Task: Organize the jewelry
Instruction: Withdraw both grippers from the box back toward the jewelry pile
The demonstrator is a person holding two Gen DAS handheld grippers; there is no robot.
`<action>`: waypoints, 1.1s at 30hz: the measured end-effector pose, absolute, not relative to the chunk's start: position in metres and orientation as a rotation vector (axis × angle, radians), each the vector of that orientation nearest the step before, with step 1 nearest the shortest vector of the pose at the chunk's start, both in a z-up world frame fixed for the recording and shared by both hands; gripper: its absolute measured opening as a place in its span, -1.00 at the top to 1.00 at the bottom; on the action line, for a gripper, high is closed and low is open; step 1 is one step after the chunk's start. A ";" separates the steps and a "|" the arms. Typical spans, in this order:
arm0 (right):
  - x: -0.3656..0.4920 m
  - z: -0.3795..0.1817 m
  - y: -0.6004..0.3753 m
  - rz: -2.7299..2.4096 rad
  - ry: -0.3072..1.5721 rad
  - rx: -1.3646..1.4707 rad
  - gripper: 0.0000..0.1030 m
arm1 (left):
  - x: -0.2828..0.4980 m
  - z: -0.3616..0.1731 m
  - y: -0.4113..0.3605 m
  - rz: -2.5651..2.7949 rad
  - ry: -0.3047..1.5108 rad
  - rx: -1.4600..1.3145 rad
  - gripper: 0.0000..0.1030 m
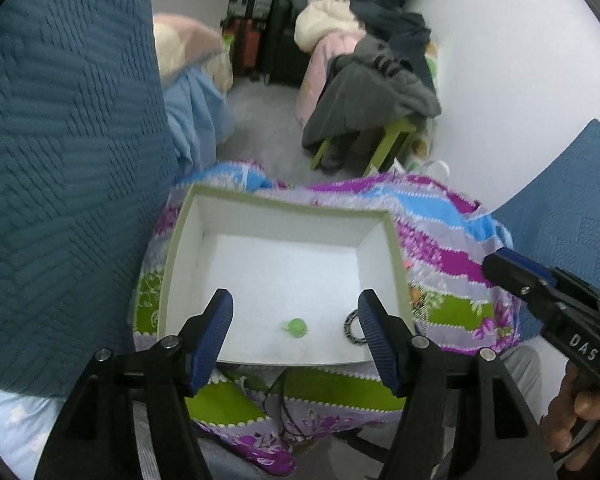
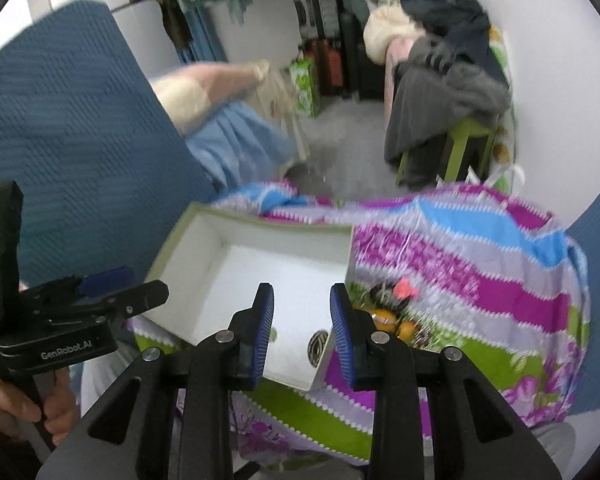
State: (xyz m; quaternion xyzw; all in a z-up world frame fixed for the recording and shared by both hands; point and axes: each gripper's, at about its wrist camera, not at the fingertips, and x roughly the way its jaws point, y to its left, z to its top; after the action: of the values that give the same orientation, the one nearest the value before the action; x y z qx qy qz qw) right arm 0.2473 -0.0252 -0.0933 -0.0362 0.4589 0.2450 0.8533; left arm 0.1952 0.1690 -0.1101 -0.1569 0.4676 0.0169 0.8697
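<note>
Left gripper (image 1: 296,320) hangs wide open over the white box (image 1: 180,240), gripping nothing, a green bead (image 1: 296,327) and dark bangle (image 1: 352,330) lying inside near the front wall. Right gripper (image 2: 302,320) is part-open, empty, above the box's right wall, more trinkets (image 2: 396,312) just right on the patterned cloth (image 2: 480,264).

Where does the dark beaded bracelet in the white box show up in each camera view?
Left wrist view: the dark beaded bracelet lies on the box floor at the near right corner, partly hidden by the left tongs' right finger.
Right wrist view: the bracelet sits low in the picture between the right tongs' fingers, by the box's near right wall.
Shared landmark: the white box on the floral cloth.
</note>
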 end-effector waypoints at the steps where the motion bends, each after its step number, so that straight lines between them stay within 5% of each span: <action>1: 0.245 -0.086 -0.029 0.519 0.946 -0.073 0.47 | 0.191 -0.103 0.167 0.039 0.962 -0.330 -0.27; 17: 0.188 -0.040 -0.118 0.483 0.788 -0.027 0.47 | 0.132 -0.038 0.094 -0.026 0.799 -0.316 -0.27; 33: 0.149 -0.090 -0.184 0.450 0.813 0.004 0.47 | 0.118 -0.077 0.016 -0.142 0.841 -0.357 -0.22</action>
State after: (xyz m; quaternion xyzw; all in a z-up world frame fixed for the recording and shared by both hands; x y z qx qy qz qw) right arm 0.1486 -0.1842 -0.0895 0.0018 0.3921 0.2170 0.8940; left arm 0.1185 0.0158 -0.0771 -0.1720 0.4058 -0.0687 0.8950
